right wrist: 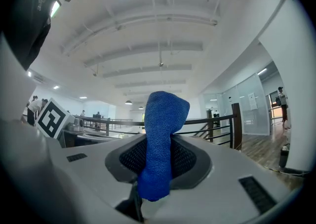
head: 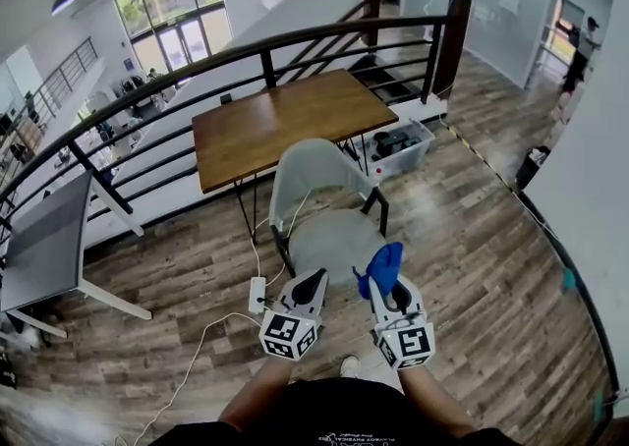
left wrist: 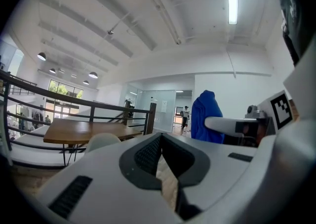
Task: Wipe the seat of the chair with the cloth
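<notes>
head view: right gripper (head: 385, 283) pinches the blue cloth (head: 384, 264), loose end poking past its tips. chair seat (head: 329, 238) sits just ahead of and below both grippers. left gripper (head: 313, 287) is alongside.
left gripper view: jaws pressed together, nothing btwn; cloth is off to its right.
right gripper view: jaws clamp the cloth mid-length.
imo tip the right gripper down so the loose end lands flat, then wipe w/ long even strokes.

two hand-held grippers (head: 313, 278) (head: 390, 289), one cloth (head: 383, 263), one chair (head: 313, 167), two tables (head: 285, 122) (head: 44, 243), one bin (head: 401, 147), one power strip (head: 257, 294).
</notes>
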Demonstrator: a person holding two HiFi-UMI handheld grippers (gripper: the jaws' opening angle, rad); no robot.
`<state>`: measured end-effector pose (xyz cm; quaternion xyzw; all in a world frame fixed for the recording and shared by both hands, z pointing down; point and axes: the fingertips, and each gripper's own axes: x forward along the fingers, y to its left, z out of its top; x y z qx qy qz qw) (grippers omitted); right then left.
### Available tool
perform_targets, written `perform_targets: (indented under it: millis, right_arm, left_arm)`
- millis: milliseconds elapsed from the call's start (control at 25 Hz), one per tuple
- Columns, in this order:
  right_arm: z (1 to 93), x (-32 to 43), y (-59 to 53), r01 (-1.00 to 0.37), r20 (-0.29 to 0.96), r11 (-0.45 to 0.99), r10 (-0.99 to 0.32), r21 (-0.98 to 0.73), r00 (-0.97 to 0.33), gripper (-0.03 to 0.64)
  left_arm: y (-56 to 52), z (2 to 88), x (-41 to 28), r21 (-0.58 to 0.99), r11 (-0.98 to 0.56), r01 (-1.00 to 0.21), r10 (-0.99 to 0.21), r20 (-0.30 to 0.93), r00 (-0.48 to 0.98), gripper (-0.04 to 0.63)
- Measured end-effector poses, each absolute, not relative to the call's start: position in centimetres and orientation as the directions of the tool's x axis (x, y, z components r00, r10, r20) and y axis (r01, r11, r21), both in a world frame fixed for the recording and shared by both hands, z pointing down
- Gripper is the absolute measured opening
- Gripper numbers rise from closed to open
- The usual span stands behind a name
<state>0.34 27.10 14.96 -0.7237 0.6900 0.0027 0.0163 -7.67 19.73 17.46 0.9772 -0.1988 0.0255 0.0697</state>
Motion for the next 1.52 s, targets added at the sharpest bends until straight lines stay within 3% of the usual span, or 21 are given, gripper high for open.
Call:
perform_targets:
  millis: [640,1520]
  right_arm:
    - [15.8,1.8,20.8,-0.992,-0.02,0.1,-0.995,-0.07,-0.099,0.11]
    - [16.4,1.0,2.7,-0.975,0.027,0.214,-0.976,-0.058,-0.216,0.109]
  left_arm:
    - [15.2,17.8,-7.0,0.122,-0.854,-0.505,-0.493,0.114,0.862,0.008]
    - [-2.7,17.4,-7.3,0.17,-0.82,-0.547,-0.54,0.087,0.837,0.008]
